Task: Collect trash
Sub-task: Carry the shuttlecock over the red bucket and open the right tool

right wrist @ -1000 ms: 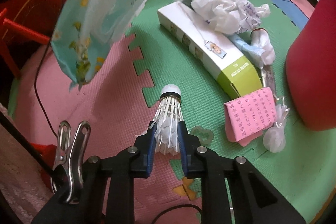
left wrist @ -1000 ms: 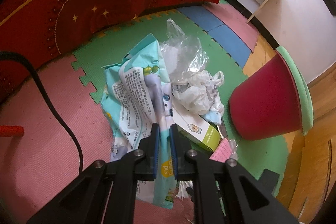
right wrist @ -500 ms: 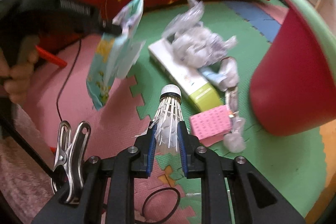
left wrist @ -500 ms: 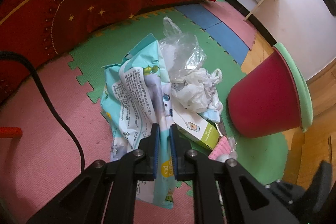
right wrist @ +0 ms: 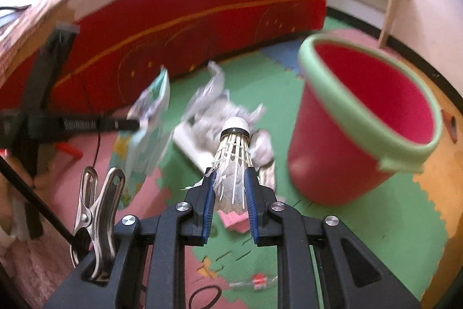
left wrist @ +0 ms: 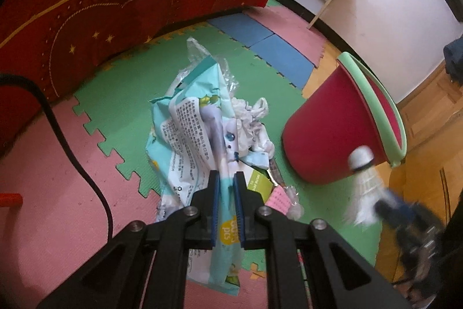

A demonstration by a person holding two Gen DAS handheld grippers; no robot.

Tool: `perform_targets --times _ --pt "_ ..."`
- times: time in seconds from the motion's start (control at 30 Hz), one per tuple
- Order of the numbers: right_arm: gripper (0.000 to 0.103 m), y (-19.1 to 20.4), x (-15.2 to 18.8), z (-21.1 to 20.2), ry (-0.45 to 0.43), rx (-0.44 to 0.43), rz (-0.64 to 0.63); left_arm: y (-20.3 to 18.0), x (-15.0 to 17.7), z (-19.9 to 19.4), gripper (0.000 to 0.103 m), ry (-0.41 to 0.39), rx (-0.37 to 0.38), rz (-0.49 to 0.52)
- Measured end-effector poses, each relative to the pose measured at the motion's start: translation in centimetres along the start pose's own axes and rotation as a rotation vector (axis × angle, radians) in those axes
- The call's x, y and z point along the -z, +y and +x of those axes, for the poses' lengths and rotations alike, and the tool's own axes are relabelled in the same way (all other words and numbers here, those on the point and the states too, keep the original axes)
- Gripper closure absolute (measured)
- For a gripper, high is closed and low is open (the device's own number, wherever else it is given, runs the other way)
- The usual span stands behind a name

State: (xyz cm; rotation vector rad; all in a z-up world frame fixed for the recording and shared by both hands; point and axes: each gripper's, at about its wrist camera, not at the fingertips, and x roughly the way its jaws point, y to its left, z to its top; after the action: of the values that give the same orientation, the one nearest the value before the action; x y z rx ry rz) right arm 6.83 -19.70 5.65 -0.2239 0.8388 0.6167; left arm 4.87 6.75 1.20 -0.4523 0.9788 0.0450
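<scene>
- Now my right gripper (right wrist: pixel 230 194) clamps a shuttlecock (right wrist: pixel 234 152) near the red bucket (right wrist: pixel 358 135), not yet dropped.
- My left gripper (left wrist: pixel 225 207) pinches a blue wrapper (left wrist: pixel 188 129).
- Crumpled bags (left wrist: pixel 251 120) remain on the floor.

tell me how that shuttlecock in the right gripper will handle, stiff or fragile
The shuttlecock probably crushes easily: its frayed feathers sit between the right gripper pads. Likely very light. The rounded cork tip would let it roll if dropped.
</scene>
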Motion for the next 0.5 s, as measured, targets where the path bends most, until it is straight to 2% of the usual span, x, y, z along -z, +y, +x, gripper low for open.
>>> perform_targets --times 0.17,0.37,0.5 --pt "0.082 -1.5 -1.6 -3.0 -0.088 0.053 0.026 -0.6 0.0 -0.5 0.093 -0.025 0.005 0.031" --pt "0.082 -5.1 -3.9 -6.3 -0.216 0.178 0.081 -0.7 0.1 -0.3 0.093 -0.025 -0.004 0.039" --pt "0.082 -8.0 -4.9 -7.2 -0.265 0.268 0.148 -0.7 0.2 -0.4 0.093 -0.025 -0.003 0.035"
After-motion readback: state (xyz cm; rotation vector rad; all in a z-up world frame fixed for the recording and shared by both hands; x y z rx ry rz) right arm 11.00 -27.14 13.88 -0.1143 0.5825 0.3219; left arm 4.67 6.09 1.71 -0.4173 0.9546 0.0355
